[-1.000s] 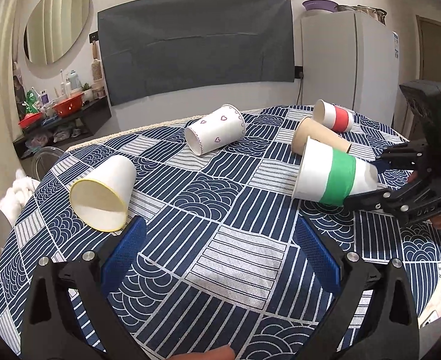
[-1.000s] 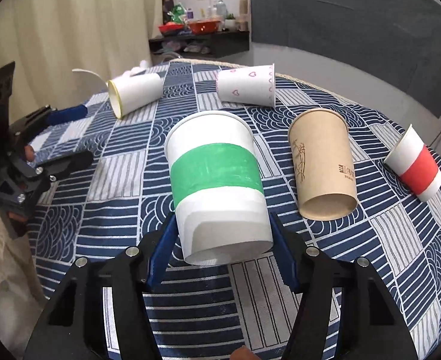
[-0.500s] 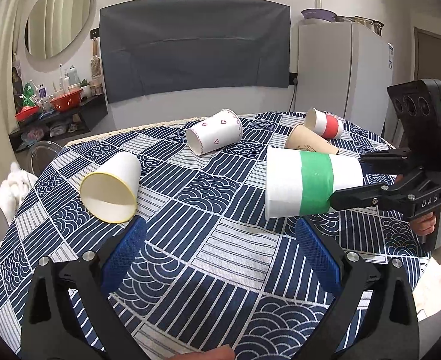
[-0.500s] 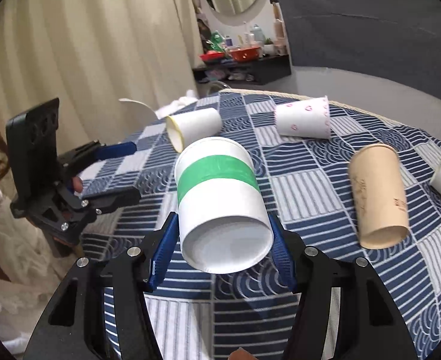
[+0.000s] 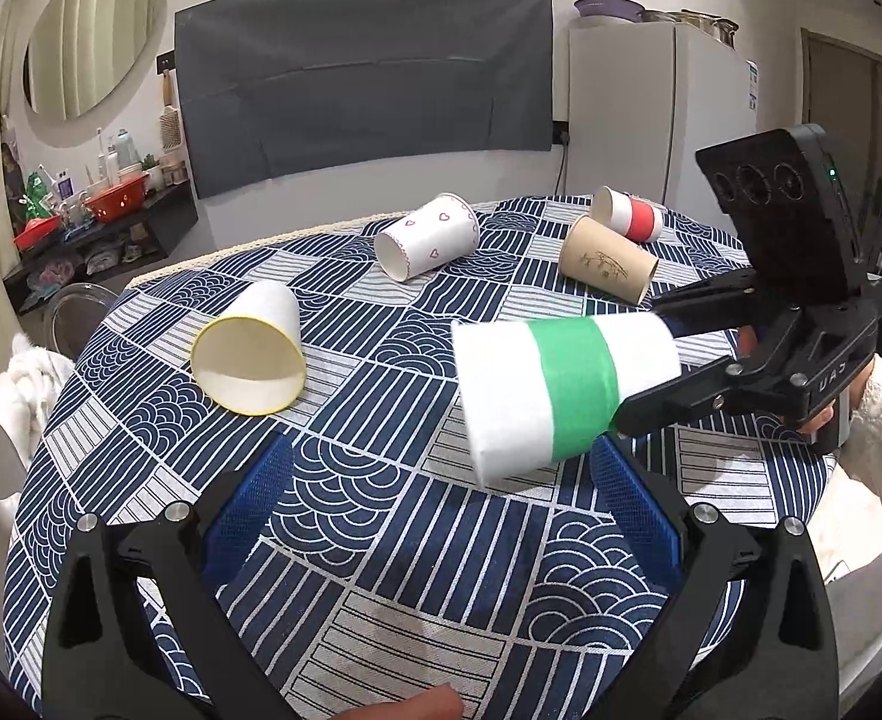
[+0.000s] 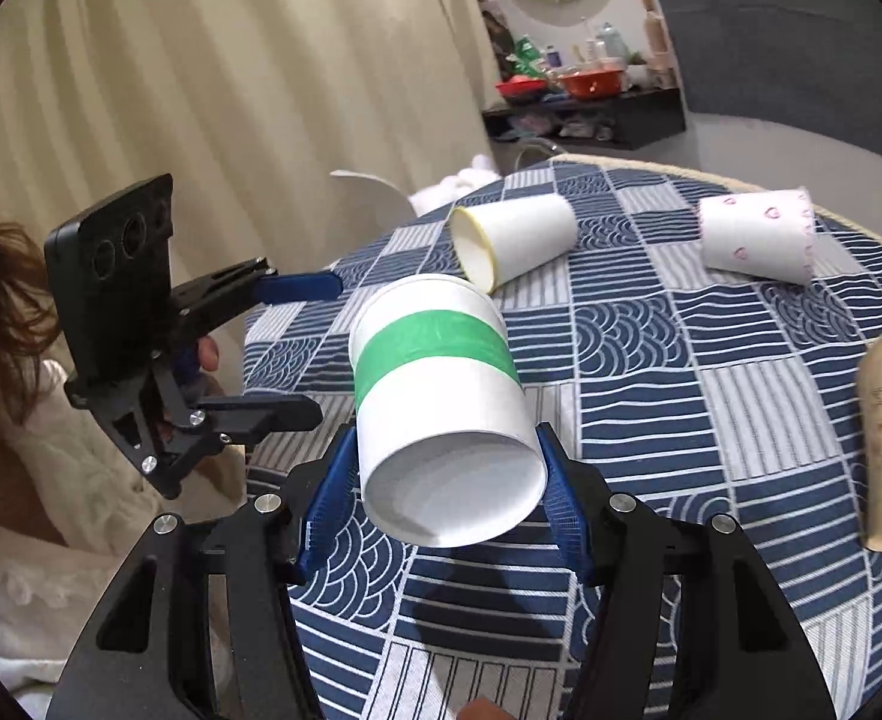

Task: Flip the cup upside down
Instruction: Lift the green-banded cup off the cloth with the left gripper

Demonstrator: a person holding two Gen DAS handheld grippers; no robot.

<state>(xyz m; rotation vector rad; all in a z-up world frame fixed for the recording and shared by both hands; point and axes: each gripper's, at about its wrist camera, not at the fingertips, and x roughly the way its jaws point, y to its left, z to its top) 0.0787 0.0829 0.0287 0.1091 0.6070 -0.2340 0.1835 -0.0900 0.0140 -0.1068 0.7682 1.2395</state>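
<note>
The right gripper clamps the base of the white paper cup with a green band, held above the patterned bench, mouth tilted down-left. The left gripper hangs spread wide nearby, holding nothing.

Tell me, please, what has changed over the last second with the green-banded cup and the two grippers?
The right gripper, already shut on the green-banded cup, has lifted it off the tablecloth and is tipping its mouth down towards the left. The left gripper stayed open and empty. The yellow-rimmed cup, heart-print cup, brown cup and red-banded cup remain on their sides.
</note>
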